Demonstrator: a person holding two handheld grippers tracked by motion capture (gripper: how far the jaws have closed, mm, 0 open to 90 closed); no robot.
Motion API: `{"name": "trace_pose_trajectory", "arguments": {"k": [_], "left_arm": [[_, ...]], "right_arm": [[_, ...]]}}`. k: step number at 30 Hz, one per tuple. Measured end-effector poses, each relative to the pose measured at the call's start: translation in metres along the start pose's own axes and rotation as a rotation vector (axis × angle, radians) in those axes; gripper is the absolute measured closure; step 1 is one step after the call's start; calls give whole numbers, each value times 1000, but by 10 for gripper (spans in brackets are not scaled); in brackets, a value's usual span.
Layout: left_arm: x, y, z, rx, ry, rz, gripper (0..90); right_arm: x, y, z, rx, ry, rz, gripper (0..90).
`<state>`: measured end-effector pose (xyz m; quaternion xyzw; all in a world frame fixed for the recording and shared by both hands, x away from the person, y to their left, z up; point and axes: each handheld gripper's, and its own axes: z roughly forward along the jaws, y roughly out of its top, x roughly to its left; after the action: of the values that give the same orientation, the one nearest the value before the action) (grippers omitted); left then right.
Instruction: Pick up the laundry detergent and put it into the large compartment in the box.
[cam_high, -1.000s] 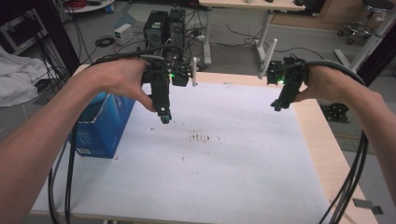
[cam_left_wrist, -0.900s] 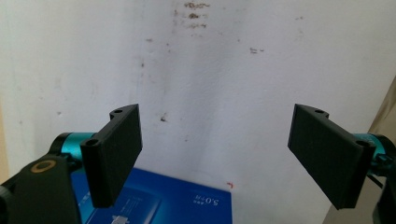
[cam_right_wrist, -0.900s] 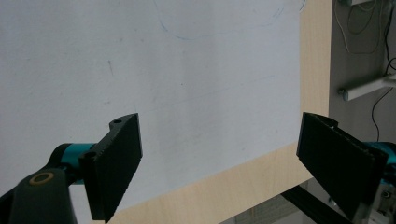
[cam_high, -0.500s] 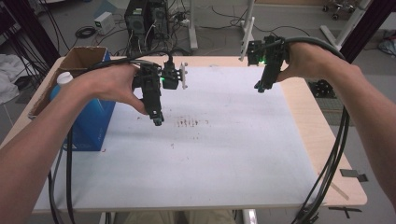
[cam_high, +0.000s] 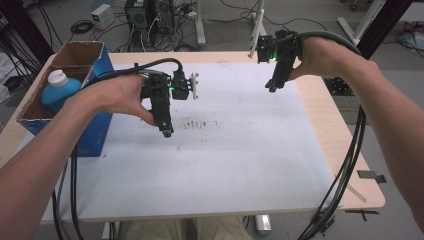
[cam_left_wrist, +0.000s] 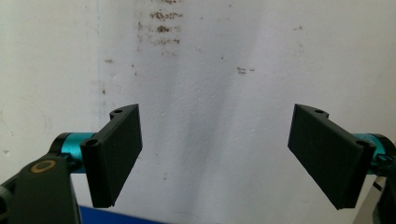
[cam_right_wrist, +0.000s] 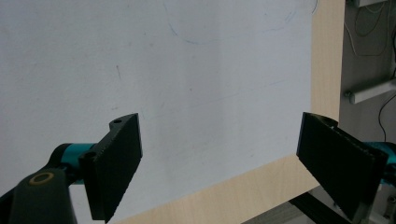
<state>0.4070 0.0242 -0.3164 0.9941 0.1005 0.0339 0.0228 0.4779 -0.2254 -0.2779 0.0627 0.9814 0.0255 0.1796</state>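
My left gripper (cam_high: 166, 131) hangs over the white table cover (cam_high: 235, 150), left of centre, pointing down. In the left gripper view its two black jaws stand wide apart, the left gripper (cam_left_wrist: 217, 154) holding nothing, with brown smudges (cam_left_wrist: 161, 28) on the cover beyond. My right gripper (cam_high: 272, 88) hovers above the cover's far right part. The right gripper (cam_right_wrist: 219, 163) is open and empty too, looking at the white cover and the table's wooden edge (cam_right_wrist: 233, 186).
A blue cardboard box (cam_high: 95, 125) stands at the table's left edge with a blue bottle with a white cap (cam_high: 57, 87) inside. Black cables (cam_high: 345, 165) trail from both hands over the front edge. Computer gear and cables lie on the floor beyond the table.
Both grippers sit farther left over the cover than a second ago. The high view has shifted, bringing the open box and the bottle into sight. Both jaws stay apart.
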Motion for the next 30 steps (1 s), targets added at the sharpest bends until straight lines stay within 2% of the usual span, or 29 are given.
{"name": "trace_pose_trajectory", "arguments": {"k": [30], "left_arm": [[0, -4, -1, -5, 2, 2, 177]], "right_arm": [[1, 2, 1, 1, 3, -13, 134]]}}
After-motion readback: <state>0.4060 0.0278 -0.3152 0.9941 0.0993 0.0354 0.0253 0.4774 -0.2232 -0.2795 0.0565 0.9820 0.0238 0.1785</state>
